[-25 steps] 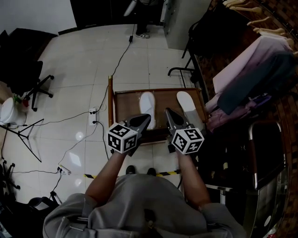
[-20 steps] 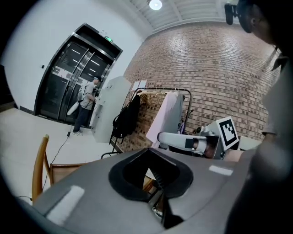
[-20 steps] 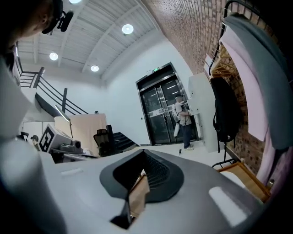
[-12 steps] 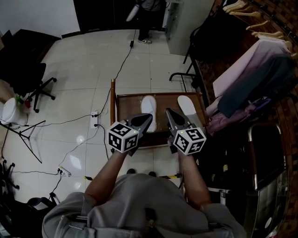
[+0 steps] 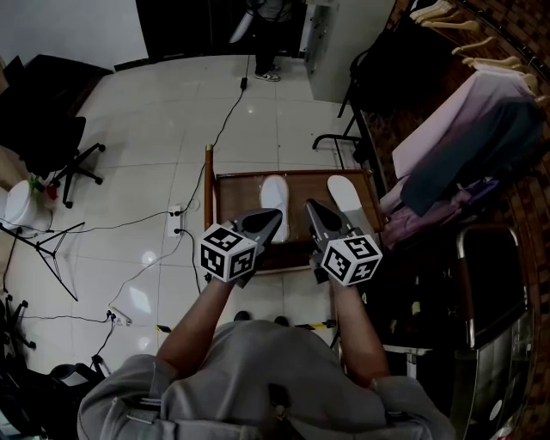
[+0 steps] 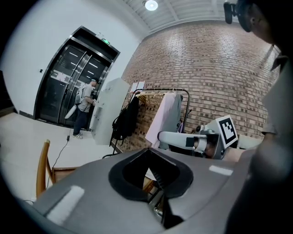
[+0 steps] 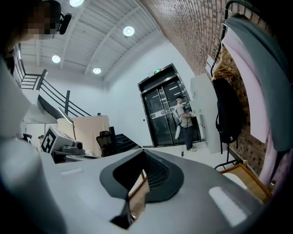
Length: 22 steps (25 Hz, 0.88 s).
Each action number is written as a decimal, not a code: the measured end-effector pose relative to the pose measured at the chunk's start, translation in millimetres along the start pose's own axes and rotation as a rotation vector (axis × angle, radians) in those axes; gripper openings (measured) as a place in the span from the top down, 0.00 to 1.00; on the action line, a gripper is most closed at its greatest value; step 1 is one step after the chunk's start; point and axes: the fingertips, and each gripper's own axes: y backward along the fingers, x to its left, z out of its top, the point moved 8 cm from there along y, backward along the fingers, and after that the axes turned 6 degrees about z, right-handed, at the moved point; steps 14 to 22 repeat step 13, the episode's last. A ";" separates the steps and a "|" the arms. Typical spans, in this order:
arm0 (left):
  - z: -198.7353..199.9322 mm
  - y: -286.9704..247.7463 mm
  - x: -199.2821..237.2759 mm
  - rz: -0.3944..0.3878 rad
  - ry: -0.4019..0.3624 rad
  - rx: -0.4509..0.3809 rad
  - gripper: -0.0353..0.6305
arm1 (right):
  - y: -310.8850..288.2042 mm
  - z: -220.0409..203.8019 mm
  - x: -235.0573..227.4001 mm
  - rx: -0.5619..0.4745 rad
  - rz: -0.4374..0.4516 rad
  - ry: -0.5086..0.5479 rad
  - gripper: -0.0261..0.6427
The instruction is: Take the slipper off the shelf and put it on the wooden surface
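Note:
Two white slippers lie side by side on the low wooden surface, the left slipper and the right slipper. Both grippers hover over the surface's near edge, pointing away from me. My left gripper is shut and empty, its tip over the heel of the left slipper. My right gripper is shut and empty too, between the two slippers. In the left gripper view the left gripper has its jaws together, and the right gripper shows beside it. The right gripper view shows the right gripper closed.
A clothes rack with hanging garments and a black bag stands at the right, with a metal shelf frame nearer me. Cables cross the tiled floor. An office chair is at the left, and a person stands by the far doors.
The head view has shifted slightly. Both grippers stay shut in the same place above the wooden surface, and the slippers have not moved.

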 end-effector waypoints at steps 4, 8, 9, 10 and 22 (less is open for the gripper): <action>-0.3 1.1 -2.8 0.001 0.000 0.003 0.94 | 1.9 0.2 1.2 0.000 0.006 -0.003 0.96; -2.3 2.3 -3.2 0.003 0.005 0.007 0.94 | 1.5 -0.6 2.3 0.000 0.009 -0.007 0.96; -2.6 2.4 -3.2 0.004 0.005 0.007 0.94 | 1.2 -0.7 2.4 0.000 0.011 -0.007 0.96; -2.9 2.3 -3.1 0.005 0.006 0.006 0.94 | 0.9 -0.8 2.3 0.000 0.012 -0.007 0.96; -3.9 1.7 -2.7 0.008 0.007 0.005 0.94 | 0.0 -1.3 2.1 0.002 0.018 -0.006 0.96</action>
